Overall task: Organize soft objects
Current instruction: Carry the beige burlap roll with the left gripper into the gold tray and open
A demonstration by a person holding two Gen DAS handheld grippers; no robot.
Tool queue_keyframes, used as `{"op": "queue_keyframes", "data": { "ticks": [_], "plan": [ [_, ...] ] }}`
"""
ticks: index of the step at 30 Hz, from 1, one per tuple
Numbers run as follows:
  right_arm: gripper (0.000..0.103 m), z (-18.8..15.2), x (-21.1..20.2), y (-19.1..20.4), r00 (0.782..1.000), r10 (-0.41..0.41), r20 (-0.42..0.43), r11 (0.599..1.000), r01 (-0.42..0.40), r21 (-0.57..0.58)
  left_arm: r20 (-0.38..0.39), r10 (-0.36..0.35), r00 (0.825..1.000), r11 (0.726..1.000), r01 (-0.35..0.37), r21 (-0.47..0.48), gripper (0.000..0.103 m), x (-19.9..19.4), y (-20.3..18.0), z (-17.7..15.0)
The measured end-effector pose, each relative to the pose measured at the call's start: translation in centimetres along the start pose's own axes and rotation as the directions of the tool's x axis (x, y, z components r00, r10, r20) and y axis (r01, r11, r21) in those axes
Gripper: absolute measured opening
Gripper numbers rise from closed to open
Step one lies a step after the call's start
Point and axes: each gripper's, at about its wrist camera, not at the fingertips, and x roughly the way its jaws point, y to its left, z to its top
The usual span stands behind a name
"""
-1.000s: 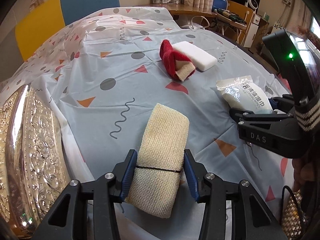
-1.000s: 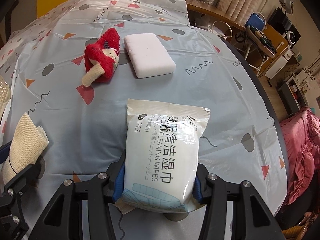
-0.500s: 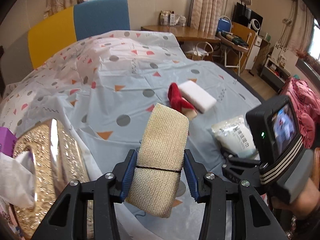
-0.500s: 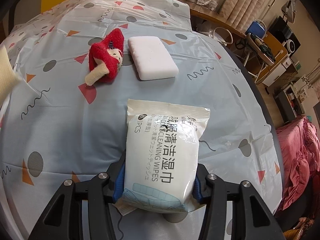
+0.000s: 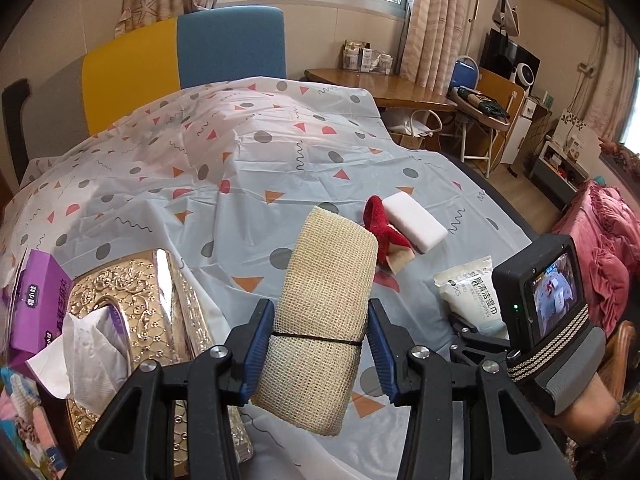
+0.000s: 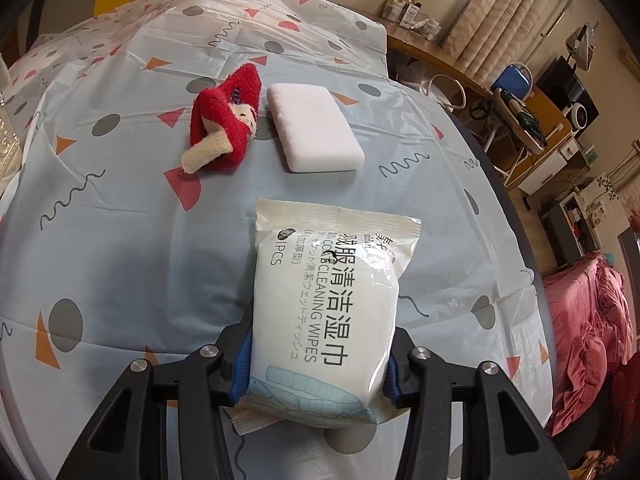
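My left gripper (image 5: pixel 320 346) is shut on a rolled beige mesh cloth (image 5: pixel 324 312) tied with a dark band, held well above the table. My right gripper (image 6: pixel 318 364) is shut on a white pack of cleaning wipes (image 6: pixel 328 292), which lies low over the patterned tablecloth (image 6: pixel 120 240); the pack also shows in the left wrist view (image 5: pixel 470 292). A red and cream sock (image 6: pixel 224 124) and a white sponge block (image 6: pixel 314 132) lie side by side beyond the pack.
A gold embossed tissue box (image 5: pixel 132 320) with a tissue sticking out and a purple box (image 5: pixel 32 304) stand at the left. Yellow and blue chair backs (image 5: pixel 180 64) rise behind the table. A pink bedspread (image 6: pixel 592 340) lies right of the table edge.
My left gripper has risen and tilted up with the beige cloth, so the tissue box and room come into view. The right gripper with the wipes pack has shifted only slightly.
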Motion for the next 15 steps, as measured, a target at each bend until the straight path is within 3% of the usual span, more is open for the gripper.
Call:
{"op": "queue_keyframes", "data": {
  "ticks": [9, 15],
  "plan": [
    [0.050, 0.1, 0.0, -0.2, 1.000, -0.005, 0.003, 1.000, 0.005, -0.008, 0.075, 0.042, 0.996, 0.996, -0.035, -0.087, 0.047, -2.7, 3.8, 2.6],
    [0.050, 0.1, 0.1, -0.1, 1.000, -0.008, 0.005, 1.000, 0.008, -0.013, 0.134, 0.110, 0.985, 0.981, -0.086, -0.172, 0.047, -5.7, 8.2, 3.3]
  ]
}}
